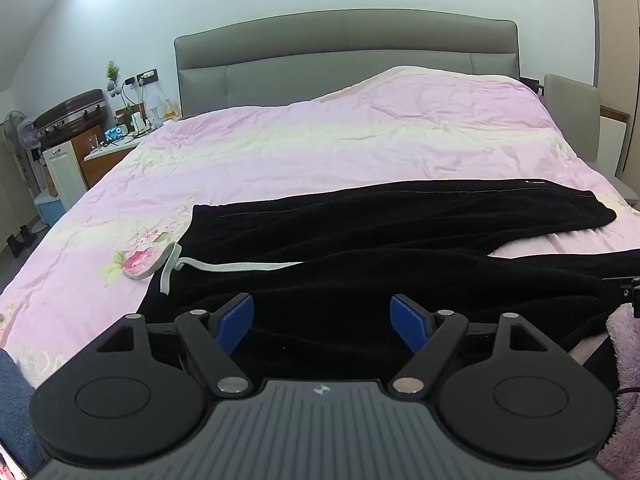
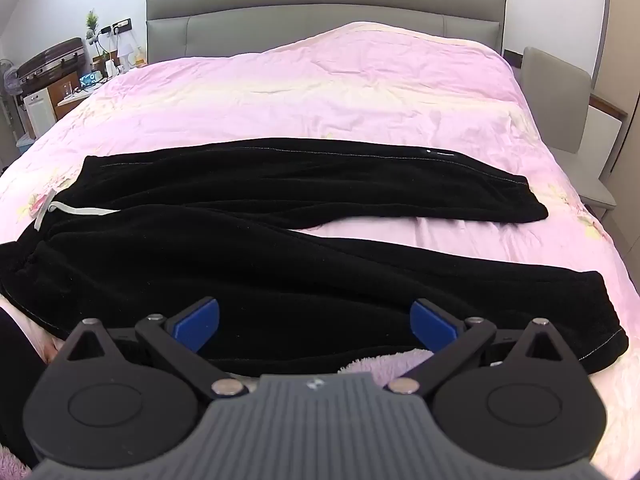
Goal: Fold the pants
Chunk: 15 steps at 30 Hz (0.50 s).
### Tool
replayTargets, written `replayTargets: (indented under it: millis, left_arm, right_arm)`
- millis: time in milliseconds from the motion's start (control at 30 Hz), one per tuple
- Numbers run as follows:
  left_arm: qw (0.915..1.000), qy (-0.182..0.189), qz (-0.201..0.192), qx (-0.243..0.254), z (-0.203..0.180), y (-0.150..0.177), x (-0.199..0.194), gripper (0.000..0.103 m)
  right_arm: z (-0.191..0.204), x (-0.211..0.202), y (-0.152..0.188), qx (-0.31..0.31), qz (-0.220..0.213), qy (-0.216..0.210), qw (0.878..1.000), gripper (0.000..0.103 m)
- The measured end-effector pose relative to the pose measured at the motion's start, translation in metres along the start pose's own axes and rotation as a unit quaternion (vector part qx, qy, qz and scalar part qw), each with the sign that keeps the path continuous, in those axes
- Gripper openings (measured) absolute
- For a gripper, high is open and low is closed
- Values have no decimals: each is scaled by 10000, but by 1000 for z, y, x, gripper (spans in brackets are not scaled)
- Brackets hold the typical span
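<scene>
While both tools tilt downward toward the bed, the left gripper (image 1: pixel 322 322) hangs over the near, waistband end of the black pants (image 1: pixel 360 232), its blue pads (image 1: pixel 236 322) spread wide with nothing pinched between them; dark fabric lies under the gap, and whether the tips touch it cannot be told. The right gripper (image 2: pixel 316 326) is pitched down more steeply, poised over the near trouser leg toward its cuff end, its blue pads (image 2: pixel 198 324) likewise standing fully apart and clamping nothing.

The pants (image 2: pixel 280 248) lie spread across the near part of the pink quilt (image 2: pixel 320 92), waistband to the left, both legs running to the right. The far leg lies nearly straight; the near leg angles away from it, so a wedge of quilt shows between the two cuffs on the right. A white drawstring (image 1: pixel 224 267) trails from the waistband, looping onto the quilt at the left.

A fluffy pink sleeve (image 1: pixel 624 360) shows at the right edge of the left wrist view, just behind the near leg. A grey headboard (image 1: pixel 344 56) stands at the far end of the bed, a cluttered nightstand (image 1: pixel 120 136) to its left.
</scene>
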<state>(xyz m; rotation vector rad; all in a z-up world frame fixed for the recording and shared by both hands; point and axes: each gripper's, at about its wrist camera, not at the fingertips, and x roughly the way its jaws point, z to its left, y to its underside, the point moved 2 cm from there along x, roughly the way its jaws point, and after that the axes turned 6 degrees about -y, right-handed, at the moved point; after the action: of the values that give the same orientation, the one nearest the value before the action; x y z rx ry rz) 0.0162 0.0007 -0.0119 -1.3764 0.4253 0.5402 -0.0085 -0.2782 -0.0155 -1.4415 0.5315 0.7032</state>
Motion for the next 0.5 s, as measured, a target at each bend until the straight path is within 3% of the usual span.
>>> replayTargets:
  millis: [500]
  left_arm:
    - [10000, -13, -24, 25, 0, 0, -4, 91]
  right_arm:
    - [2, -6, -1, -12, -38, 91, 10000, 98]
